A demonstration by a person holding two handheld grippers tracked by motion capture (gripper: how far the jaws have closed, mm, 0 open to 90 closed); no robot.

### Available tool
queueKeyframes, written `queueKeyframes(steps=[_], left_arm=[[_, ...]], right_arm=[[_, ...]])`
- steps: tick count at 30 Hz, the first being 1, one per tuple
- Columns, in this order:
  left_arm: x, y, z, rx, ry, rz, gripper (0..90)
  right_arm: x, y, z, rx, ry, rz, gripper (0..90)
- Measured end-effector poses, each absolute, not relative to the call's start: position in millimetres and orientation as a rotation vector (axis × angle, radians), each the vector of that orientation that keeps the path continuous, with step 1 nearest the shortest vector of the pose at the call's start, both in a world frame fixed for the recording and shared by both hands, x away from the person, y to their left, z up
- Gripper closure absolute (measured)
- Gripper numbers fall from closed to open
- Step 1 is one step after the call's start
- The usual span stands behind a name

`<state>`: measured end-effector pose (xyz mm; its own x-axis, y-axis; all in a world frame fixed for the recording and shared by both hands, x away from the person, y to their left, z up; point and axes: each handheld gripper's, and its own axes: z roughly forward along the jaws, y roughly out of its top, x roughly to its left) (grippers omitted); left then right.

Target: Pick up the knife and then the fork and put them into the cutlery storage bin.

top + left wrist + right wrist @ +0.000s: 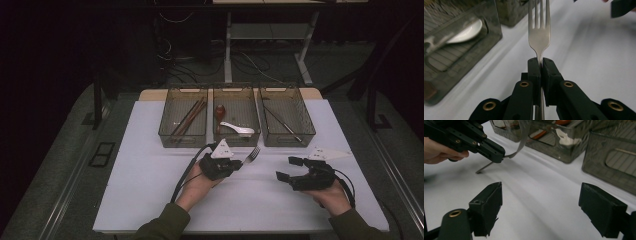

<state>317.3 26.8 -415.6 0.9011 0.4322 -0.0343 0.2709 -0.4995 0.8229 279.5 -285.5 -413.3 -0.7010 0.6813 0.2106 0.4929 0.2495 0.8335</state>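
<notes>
From above, my left gripper point(239, 163) is clenched on a fork point(252, 154), its tines pointing past my jaws toward the middle bin point(236, 140); my right gripper point(289, 168) stands released over the white table point(150, 175), holding nothing

Along my left jaws, the fork point(539, 37) rises straight from between the pads, the bin point(461, 50) off beside them

Along my right jaws, wide apart, the left gripper point(495, 153) and fork point(520, 142) sit ahead
</notes>
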Motion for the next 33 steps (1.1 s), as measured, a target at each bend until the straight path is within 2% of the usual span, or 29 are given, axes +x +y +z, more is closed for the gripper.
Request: queueKeyframes(steps=[5,6,11,22,33], left_arm=[[312,27,-405,2.085,0.488,0.237,84.5],[312,27,-403,2.08,0.485,0.245,84.5],[310,26,-397,2.05,0.49,0.266,84.5],[308,24,-396,2.026,0.525,0.305,84.5],[309,27,-395,2.002,0.55,0.324,84.5]], right_arm=[[286,-275,-401,1.067,2.313,1.458,19.6],[287,-273,-398,1.055,2.311,1.47,22.6],[295,-259,-384,1.0,2.303,1.531,24.8],[319,-222,-373,0.997,2.344,1.622,48.6],[334,-212,-371,0.998,2.311,1.651,74.1]])
